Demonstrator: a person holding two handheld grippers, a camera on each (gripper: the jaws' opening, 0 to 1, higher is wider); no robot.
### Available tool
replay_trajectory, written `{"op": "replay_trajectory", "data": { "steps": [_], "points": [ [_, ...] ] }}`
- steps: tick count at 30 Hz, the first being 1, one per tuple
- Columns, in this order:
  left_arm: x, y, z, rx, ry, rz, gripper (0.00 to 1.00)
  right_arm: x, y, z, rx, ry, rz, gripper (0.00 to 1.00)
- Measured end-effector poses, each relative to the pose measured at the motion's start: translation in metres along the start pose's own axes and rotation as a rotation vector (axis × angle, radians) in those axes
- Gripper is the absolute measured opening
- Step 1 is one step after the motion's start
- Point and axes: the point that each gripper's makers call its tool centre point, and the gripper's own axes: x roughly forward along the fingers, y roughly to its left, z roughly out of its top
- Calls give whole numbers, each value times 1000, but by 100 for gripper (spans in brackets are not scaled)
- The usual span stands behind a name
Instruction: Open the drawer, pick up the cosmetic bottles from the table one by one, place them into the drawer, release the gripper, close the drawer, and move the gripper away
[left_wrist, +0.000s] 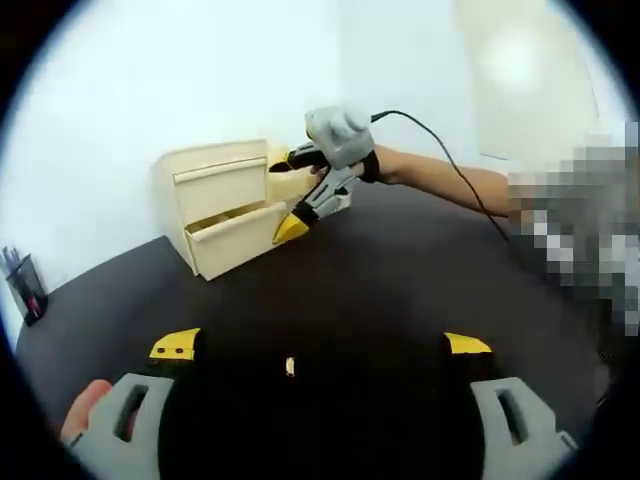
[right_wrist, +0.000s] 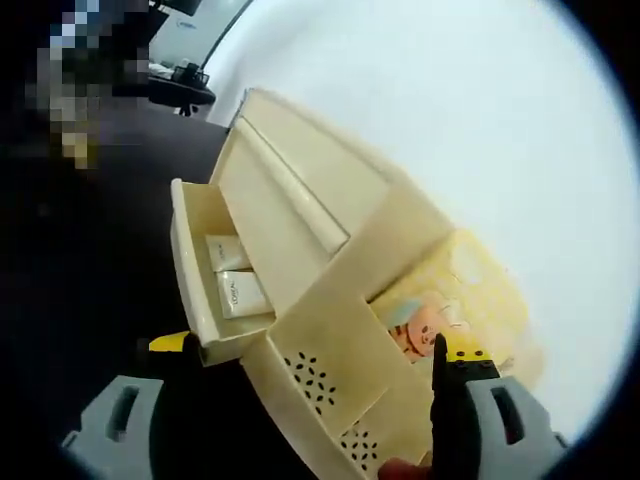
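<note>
A cream two-drawer organizer (left_wrist: 228, 205) stands at the far side of a dark table (left_wrist: 380, 280). Its lower drawer (right_wrist: 205, 275) is pulled out, holding two cosmetic bottles (right_wrist: 235, 278) lying side by side. The left gripper (left_wrist: 318, 348) hangs over the near table, jaws spread, holding nothing. The right gripper (right_wrist: 318, 355) is beside the organizer, jaws spread and empty. A pen cup (left_wrist: 24, 285) at the far left is partly cut off.
</note>
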Motion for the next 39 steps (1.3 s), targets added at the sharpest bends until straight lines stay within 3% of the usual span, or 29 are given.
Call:
{"op": "replay_trajectory", "data": {
  "steps": [39],
  "points": [
    [5,-11,-7,12,20,0,94,19,-19,-7,48,7,-69,91]
  ]
}}
